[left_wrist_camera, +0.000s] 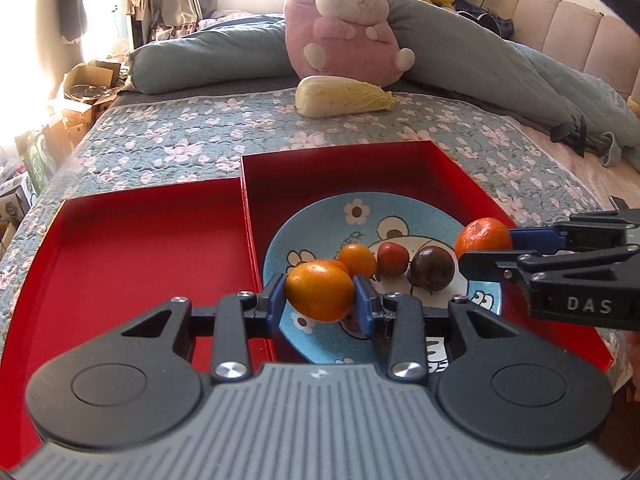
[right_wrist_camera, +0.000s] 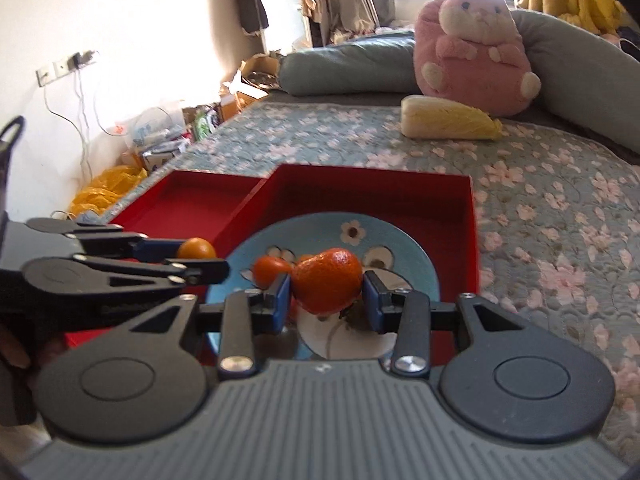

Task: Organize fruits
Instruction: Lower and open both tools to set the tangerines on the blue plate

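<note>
From my left wrist camera, my left gripper (left_wrist_camera: pixel 321 296) is clenched on a yellow-orange citrus fruit (left_wrist_camera: pixel 319 290), both blue pads pressed against its sides, held above the near-left rim of the blue cartoon plate (left_wrist_camera: pixel 320 216). The plate sits inside the right red tray (left_wrist_camera: pixel 460 176); the left red tray (left_wrist_camera: pixel 132 248) lies just beside it, their walls touching. On the plate lie a small orange fruit (left_wrist_camera: pixel 357 259), a reddish-brown one (left_wrist_camera: pixel 393 258) and a dark purple-brown round one (left_wrist_camera: pixel 433 269), in a row. My right gripper (left_wrist_camera: pixel 486 250) comes in from the right edge, grasping a deep-orange tangerine (left_wrist_camera: pixel 482 239) over the plate's right side. Beyond the trays, on the floral quilt (left_wrist_camera: pixel 180 136), a napa cabbage (left_wrist_camera: pixel 340 95) lies before a pink plush rabbit (left_wrist_camera: pixel 348 28).

From my right wrist camera, my right gripper (right_wrist_camera: pixel 327 294) grips the tangerine (right_wrist_camera: pixel 327 282) between its blue pads, above the plate (right_wrist_camera: pixel 404 244). A smaller orange fruit (right_wrist_camera: pixel 271 270) rests on the plate just behind the left pad. My left gripper (right_wrist_camera: pixel 202 258) enters from the left, holding the yellow-orange fruit (right_wrist_camera: pixel 196 249) near the wall between the two trays (right_wrist_camera: pixel 472 216). The cabbage (right_wrist_camera: pixel 448 122) and the rabbit (right_wrist_camera: pixel 474 44) sit farther back.
</note>
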